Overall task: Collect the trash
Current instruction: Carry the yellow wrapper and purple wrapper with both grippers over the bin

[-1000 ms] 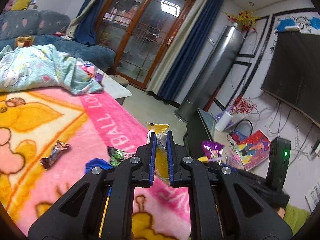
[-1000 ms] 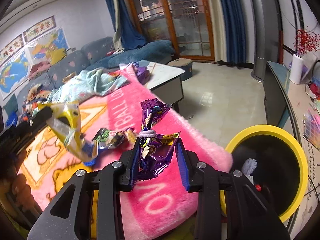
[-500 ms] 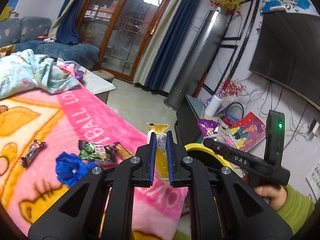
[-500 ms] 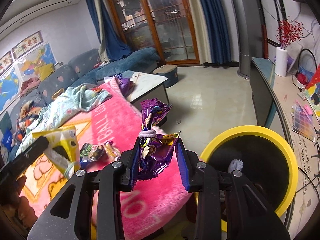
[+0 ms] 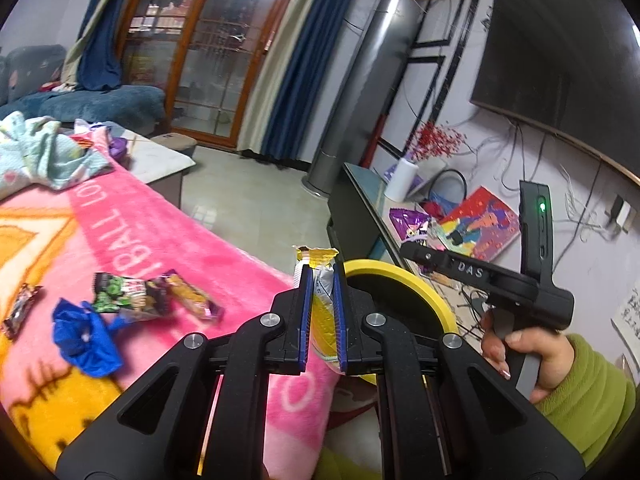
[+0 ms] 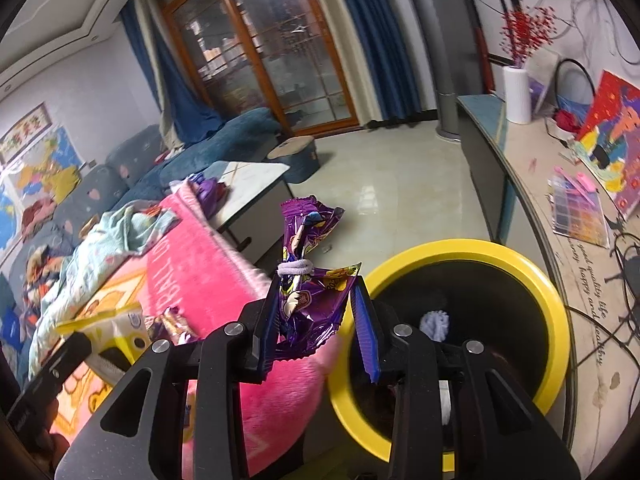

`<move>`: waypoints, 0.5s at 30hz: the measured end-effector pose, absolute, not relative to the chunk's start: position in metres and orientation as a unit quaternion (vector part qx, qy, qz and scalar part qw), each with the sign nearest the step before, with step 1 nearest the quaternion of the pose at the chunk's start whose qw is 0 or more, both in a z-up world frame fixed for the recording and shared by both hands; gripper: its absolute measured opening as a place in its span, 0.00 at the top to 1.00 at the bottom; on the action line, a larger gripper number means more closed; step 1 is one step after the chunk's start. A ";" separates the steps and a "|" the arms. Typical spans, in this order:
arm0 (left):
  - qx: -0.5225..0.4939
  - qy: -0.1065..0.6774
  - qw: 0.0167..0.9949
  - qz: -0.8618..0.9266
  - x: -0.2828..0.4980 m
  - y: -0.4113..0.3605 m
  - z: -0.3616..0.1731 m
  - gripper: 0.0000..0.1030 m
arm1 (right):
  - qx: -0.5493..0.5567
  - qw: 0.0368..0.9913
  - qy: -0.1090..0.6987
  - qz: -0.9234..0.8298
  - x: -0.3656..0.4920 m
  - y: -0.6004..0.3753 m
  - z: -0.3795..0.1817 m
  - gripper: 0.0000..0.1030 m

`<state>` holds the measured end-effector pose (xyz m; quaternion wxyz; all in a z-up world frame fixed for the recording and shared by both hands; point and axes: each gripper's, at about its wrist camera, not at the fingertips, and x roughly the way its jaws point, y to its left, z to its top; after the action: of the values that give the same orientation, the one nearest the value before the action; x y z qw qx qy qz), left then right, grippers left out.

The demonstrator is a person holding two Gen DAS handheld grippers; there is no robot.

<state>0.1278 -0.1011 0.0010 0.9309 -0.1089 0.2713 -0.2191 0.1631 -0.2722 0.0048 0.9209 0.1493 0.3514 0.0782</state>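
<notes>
White capitals ran along the darker pink band of the pink blanket [image 5: 132,216], at about ten o'clock in the left wrist view: "BALL LO" could be read, the rest cut off by the crumpled cloth and the claw. Near the blanket's lower edge, at six o'clock, a single large "O" showed. The black arm of the right claw [image 5: 460,266], at three o'clock, carried "DAS" in pale letters. In the right wrist view, cursive script on the bench [image 6: 588,280] read roughly "good quality life" and "happy and healthy"; its smaller words stayed illegible.
</notes>
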 end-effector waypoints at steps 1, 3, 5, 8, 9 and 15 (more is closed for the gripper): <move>-0.107 0.274 0.929 -0.225 0.129 -0.106 0.000 0.95 | 0.153 0.921 0.351 0.071 0.163 -0.278 0.004 0.69; -0.103 0.277 0.927 -0.232 0.131 -0.115 -0.002 0.95 | 0.159 0.920 0.353 0.063 0.164 -0.285 0.002 0.69; -0.098 0.278 0.925 -0.239 0.132 -0.123 -0.003 0.95 | 0.167 0.919 0.354 0.052 0.164 -0.295 -0.001 0.69; -0.086 0.279 0.923 -0.249 0.135 -0.138 -0.004 0.95 | 0.176 0.917 0.357 0.038 0.164 -0.308 -0.004 0.69; -0.082 0.279 0.923 -0.252 0.135 -0.143 -0.004 0.95 | 0.179 0.916 0.358 0.032 0.165 -0.313 -0.005 0.69; -0.058 0.283 0.920 -0.266 0.141 -0.169 -0.010 0.95 | 0.193 0.909 0.369 0.010 0.165 -0.336 -0.016 0.69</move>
<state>0.1409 -0.1690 -0.0096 0.9197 -0.0580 0.2832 -0.2657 0.1652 -0.3357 -0.0161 0.9089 0.1931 0.3695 0.0100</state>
